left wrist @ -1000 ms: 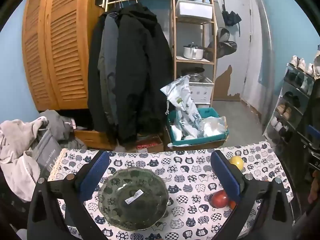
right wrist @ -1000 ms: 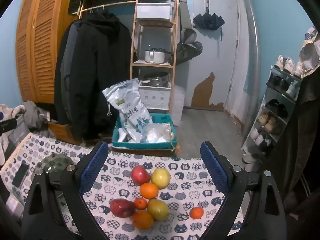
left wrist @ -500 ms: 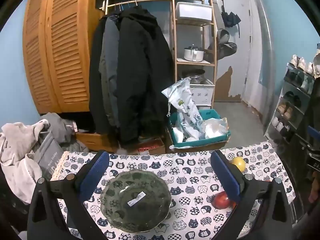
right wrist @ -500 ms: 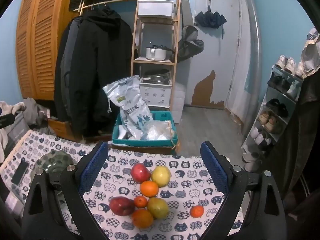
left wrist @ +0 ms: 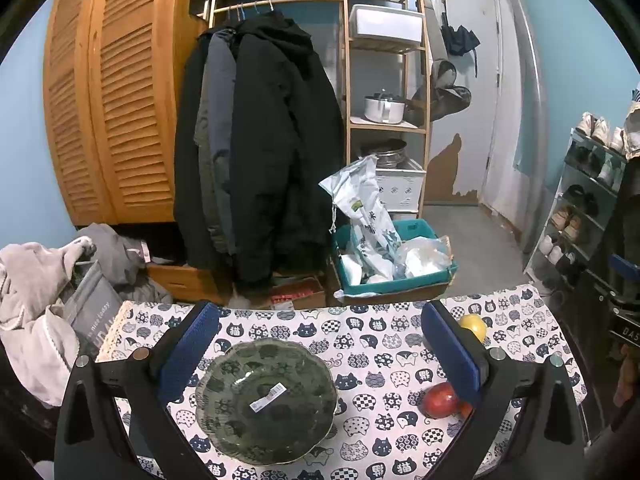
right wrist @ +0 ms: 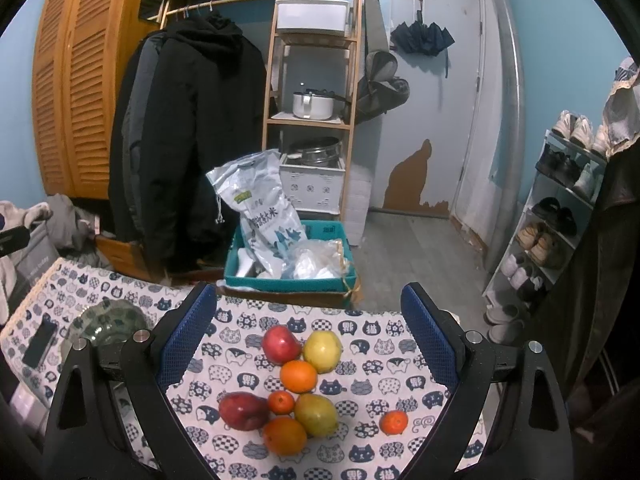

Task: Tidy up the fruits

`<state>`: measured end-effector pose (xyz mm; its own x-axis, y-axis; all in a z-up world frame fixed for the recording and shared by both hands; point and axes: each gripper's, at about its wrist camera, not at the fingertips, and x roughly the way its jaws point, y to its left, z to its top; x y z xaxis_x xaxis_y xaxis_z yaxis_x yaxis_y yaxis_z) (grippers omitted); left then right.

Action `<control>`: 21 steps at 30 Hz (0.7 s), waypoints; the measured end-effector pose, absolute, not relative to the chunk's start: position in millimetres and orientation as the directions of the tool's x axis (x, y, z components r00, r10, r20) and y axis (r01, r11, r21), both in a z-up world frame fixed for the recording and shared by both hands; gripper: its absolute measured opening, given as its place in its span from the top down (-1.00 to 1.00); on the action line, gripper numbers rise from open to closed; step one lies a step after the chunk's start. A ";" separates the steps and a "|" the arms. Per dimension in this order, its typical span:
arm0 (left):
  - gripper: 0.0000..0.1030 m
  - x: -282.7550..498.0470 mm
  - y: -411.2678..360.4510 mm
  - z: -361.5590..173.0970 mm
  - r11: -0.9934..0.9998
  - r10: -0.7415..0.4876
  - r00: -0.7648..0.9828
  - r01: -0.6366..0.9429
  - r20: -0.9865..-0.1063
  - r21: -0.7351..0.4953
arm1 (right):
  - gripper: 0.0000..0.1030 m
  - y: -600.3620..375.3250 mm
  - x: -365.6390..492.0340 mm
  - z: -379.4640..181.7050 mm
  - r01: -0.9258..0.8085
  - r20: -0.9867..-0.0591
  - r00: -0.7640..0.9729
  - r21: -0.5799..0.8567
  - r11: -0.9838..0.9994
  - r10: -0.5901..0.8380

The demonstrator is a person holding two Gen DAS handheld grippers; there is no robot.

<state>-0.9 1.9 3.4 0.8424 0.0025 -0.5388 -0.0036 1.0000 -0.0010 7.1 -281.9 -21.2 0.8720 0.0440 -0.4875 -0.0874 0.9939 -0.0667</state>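
1. Above the green plate (left wrist: 266, 400), the left hand-held gripper (left wrist: 320, 356) hovers with its jaws spread wide and nothing between them. The plate lies bare on the cat-print bench (left wrist: 360, 336) apart from a small sticker. Judged risk: if this gripper comes down to steady the plate, a pad could catch the scalloped rim and tip or slide it on the cloth.
2. Right of the plate, a red apple (left wrist: 440, 400) and a yellow fruit (left wrist: 473, 326) show beside the right finger.
3. Further right of the plate, the right hand-held gripper (right wrist: 308, 340) is also wide open and empty, over the cluster of fruits (right wrist: 298, 384). They lie touching one another, so closing on one could likely nudge its neighbours; round fruit may roll towards the bench edge. The small orange (right wrist: 393, 422) apart from the cluster looks the easiest to knock off.
4. Against a second ago, both views sit slightly higher and tilted back; fruit and plate lie unmoved, and both grippers stay open.
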 end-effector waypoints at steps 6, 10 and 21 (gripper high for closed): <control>-0.98 -1.4 1.2 3.4 1.000 -0.002 0.842 0.000 -0.540 -0.003 | -0.78 -282.4 7.7 -20.3 -0.088 -0.490 0.871 -0.067 0.994 0.044; -0.98 -1.7 0.6 2.7 1.000 -0.003 0.842 0.002 -0.540 -0.004 | -0.78 -282.9 7.7 -19.3 -0.087 -0.489 0.871 -0.067 0.994 0.043; -0.98 -1.3 -2.3 1.1 1.000 -0.008 0.840 0.005 -0.543 -0.006 | -0.78 -282.1 8.0 -20.0 -0.086 -0.491 0.870 -0.065 0.994 0.043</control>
